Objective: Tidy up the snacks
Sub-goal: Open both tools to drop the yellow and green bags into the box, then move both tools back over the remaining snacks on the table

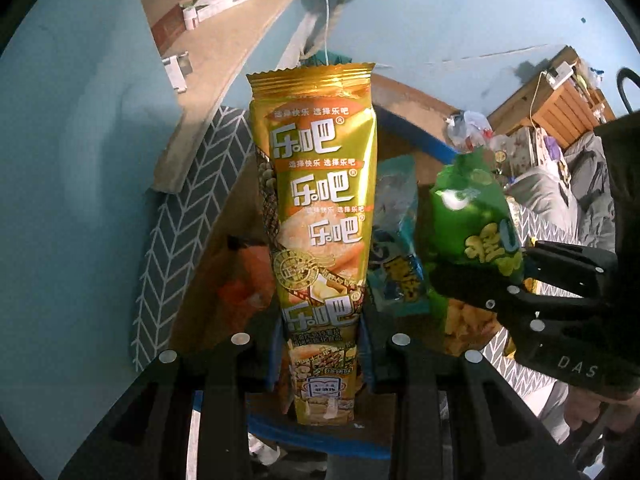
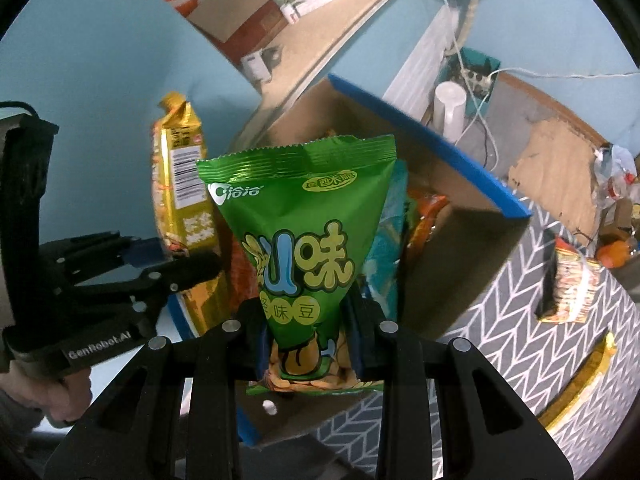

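L gripper: clamped on lower end of gold snack pack, pack upright over cardboard box w/ blue rim | R gripper: clamped on green bean-snack bag, just beside gold pack, over same box | box: more snack bags inside, on gray chevron cloth

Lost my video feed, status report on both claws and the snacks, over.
Left claw shut on gold snack pack. Right claw shut on green bean bag. Both above cardboard box; nothing blocking.

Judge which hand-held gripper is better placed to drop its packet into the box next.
Probably right: its green packet hangs over the cardboard box opening, while the left's gold packet appears beside the box's near edge.
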The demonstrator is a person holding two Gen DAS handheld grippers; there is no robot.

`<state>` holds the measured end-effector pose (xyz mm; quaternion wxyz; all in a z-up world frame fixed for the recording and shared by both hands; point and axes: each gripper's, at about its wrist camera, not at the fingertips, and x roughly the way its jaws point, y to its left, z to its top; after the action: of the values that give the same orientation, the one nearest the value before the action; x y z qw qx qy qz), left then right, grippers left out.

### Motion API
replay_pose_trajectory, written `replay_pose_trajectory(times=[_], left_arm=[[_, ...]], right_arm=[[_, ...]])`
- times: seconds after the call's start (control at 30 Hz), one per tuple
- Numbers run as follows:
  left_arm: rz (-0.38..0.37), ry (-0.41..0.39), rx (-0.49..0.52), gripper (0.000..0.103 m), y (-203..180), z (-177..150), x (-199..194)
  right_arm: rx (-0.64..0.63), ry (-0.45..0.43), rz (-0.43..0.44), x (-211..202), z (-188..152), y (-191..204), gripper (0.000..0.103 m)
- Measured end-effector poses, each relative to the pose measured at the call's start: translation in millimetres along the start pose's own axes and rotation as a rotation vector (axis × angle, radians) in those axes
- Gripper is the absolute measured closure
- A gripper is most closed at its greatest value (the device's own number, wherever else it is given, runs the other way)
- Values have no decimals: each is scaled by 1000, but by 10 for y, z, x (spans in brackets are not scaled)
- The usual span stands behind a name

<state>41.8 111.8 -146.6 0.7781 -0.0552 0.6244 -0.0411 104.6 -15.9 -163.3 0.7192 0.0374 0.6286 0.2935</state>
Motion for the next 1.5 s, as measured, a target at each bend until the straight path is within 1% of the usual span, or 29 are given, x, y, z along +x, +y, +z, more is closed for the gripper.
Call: replay_pose_trajectory(times=[0.13,0.2,0.23,0.27,0.3,0.37,0.5,0.6,0.67,0.7,0.77,0.93,1.03,1.23,1.37,1.43,1.5], left_arm=[[-3,9,2,71,24,-6,16],[0,11,-4,65,34,4,-2],[4,5,-6,64,41,4,-23],[6,-1,-8,59,48,11,-43],[12,-4,-10,49,61,12,-54],[17,-11,-17,42,76,13,-86],[11,-6,-32,41,82,11,-123],[-3,0,-37,41,49,8,-154],[-19,-1,-32,40,-8,11,-196],[-26,-1,-26,37,-53,13,-222],[-36,-8,-12,35,-153,26,-263],[-79,-10,35,32,-428,54,-315],[-93,3,76,32,-612,81,-269],[-125,35,140,32,-975,124,-173],[-150,49,142,32,-1154,155,-136],[-157,52,150,32,-1275,167,-95],[-160,58,170,29,-1390,178,-32]], right_arm=[[0,15,-17,37,8,43,72],[21,9,-28,21,4,35,70],[28,2,-26,3,8,30,69],[31,-3,-27,-9,15,19,68],[35,-11,-34,-43,17,9,68],[40,-20,-43,-97,7,-9,67],[58,-44,-65,-216,-14,-62,60],[75,-57,-81,-300,-43,-103,56],[89,-57,-87,-362,-85,-141,56],[93,-60,-93,-395,-103,-158,56],[100,-72,-112,-485,-158,-207,56],[144,-91,-158,-651,-284,-379,55],[196,-103,-182,-761,-393,-548,52],[301,-124,-226,-971,-648,-934,52],[370,-129,-292,-1049,-888,-1247,50],[424,-126,-302,-1061,-1026,-1435,50],[472,-119,-320,-1074,-1155,-1617,50]])
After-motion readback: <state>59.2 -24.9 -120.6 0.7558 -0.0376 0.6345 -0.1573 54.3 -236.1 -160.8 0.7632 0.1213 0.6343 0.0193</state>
